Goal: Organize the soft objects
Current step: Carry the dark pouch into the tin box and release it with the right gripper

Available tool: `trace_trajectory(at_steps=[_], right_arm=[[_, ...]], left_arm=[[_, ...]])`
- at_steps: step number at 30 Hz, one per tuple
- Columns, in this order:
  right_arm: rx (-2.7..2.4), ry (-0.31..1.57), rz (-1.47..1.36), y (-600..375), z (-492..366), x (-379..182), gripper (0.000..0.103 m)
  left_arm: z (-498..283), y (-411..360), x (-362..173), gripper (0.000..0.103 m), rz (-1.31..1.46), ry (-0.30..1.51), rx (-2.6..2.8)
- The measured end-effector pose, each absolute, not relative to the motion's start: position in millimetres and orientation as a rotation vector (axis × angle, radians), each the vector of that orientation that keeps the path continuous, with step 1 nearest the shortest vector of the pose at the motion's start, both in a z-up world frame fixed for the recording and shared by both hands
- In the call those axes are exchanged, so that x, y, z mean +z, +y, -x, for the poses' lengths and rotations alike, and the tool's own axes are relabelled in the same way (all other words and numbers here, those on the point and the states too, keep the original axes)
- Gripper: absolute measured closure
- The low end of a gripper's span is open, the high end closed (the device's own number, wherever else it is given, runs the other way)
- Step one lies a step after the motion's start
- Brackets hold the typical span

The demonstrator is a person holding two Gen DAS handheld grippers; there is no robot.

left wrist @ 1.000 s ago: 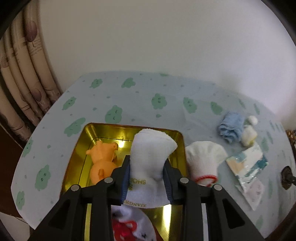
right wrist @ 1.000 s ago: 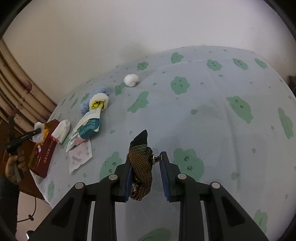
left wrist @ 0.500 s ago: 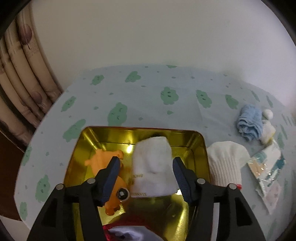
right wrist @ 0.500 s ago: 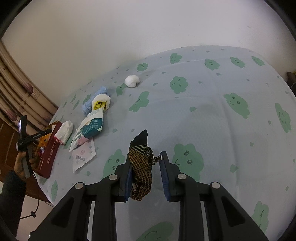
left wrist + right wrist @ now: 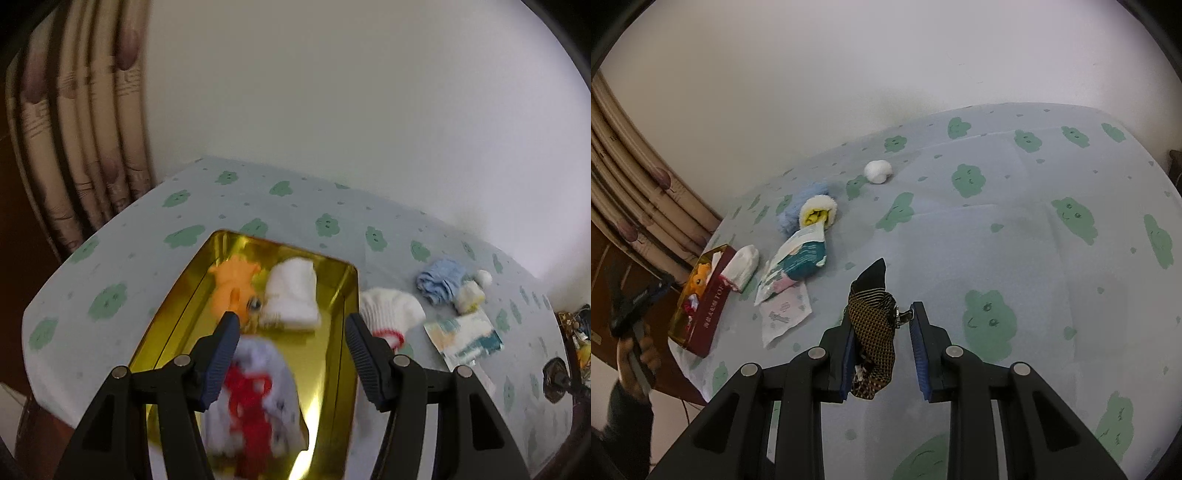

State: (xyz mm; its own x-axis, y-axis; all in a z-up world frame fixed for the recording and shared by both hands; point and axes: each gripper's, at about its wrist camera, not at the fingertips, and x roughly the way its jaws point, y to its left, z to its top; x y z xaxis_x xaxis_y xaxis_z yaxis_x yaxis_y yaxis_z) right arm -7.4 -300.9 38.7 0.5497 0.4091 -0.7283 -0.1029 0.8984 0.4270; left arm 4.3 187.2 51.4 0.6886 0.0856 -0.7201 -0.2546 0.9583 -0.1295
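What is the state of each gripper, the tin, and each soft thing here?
Left gripper: open, empty.
Right gripper: shut on dark sock.
Tin: open, no lid.
White sock: lying in the tin.
Orange toy: in the tin.
Red-trimmed sock: on the table beside the tin.
Blue cloth: crumpled on the table.

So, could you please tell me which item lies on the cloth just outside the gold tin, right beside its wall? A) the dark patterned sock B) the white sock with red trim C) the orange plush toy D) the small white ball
B: the white sock with red trim rests on the cloth against the gold tin, outside its wall.
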Motion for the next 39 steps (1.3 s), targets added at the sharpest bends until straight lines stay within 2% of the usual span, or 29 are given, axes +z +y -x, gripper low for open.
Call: trace_trajectory(at_steps=[12,17,27,31,39], right_arm=[[0.433,0.945,-0.338,-247.5,14.3,59.6,0.078],[0.544,0.947,-0.336,-199.1,4.4,78.5,0.078],[0.806,0.957,-0.319,-47.3,-43.2,118.5,0.078],[0.862,1.002,-0.273,17.4,-64.3,111.1,0.078],[0.834,1.097,-0.118,101.9,-83.7,59.3,0.078]], left_arm=[[102.5,170.5,31.0,0.041,0.182,0.746,0.421],[107.1,161.2,15.7,0.041,0.131,0.782,0.417],[114.3,154.7,29.7,0.041,0.097,0.708,0.375],[112.4,154.8,28.6,0.041,0.111,0.723,0.351],[111.7,165.5,25.9,0.041,0.172,0.737,0.342]])
